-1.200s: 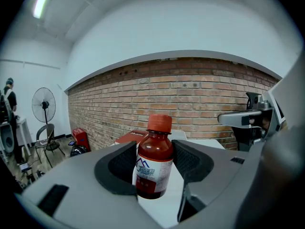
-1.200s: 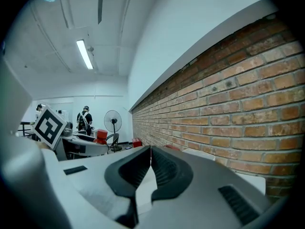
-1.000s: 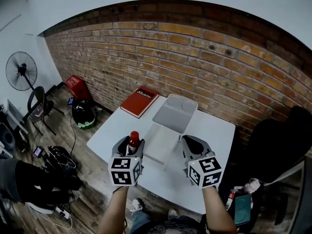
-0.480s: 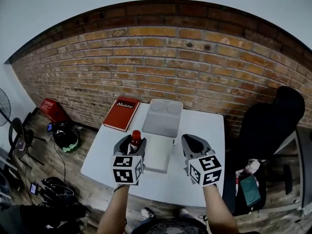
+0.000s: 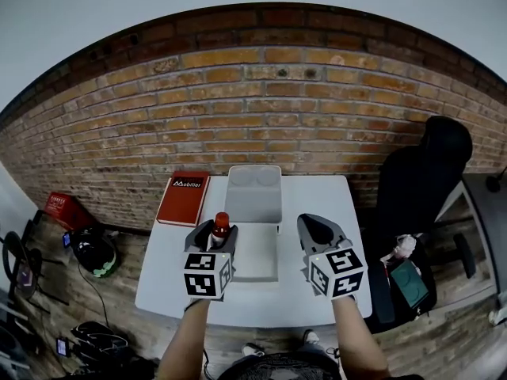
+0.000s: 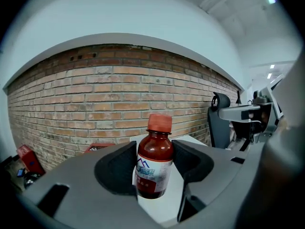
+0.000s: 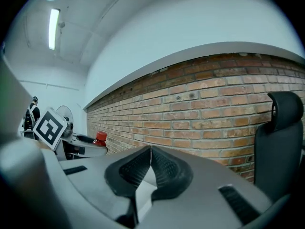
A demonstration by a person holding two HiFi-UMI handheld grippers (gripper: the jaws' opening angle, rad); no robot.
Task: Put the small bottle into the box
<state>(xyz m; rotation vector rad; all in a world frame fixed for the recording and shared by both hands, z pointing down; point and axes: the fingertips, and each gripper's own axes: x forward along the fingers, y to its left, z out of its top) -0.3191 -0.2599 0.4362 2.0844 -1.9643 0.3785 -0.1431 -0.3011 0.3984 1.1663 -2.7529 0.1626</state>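
A small brown bottle (image 6: 153, 163) with a red cap and a white label stands upright between the jaws of my left gripper (image 6: 153, 168), which is shut on it. In the head view the bottle (image 5: 220, 226) shows above the left gripper (image 5: 218, 236), just left of the open grey box (image 5: 255, 252) on the white table (image 5: 317, 204). The box's lid (image 5: 253, 192) stands open toward the brick wall. My right gripper (image 5: 315, 229) hovers to the right of the box, shut with nothing in it; in the right gripper view its pads meet (image 7: 150, 168).
A red book (image 5: 182, 198) lies at the table's far left corner. A black chair (image 5: 420, 180) stands to the right of the table. A brick wall (image 5: 261, 109) runs behind it. Bags and cables lie on the wooden floor at left.
The head view has swung to the right, so the table now sits centred. Both grippers keep the same places relative to the box, and the bottle stays held.
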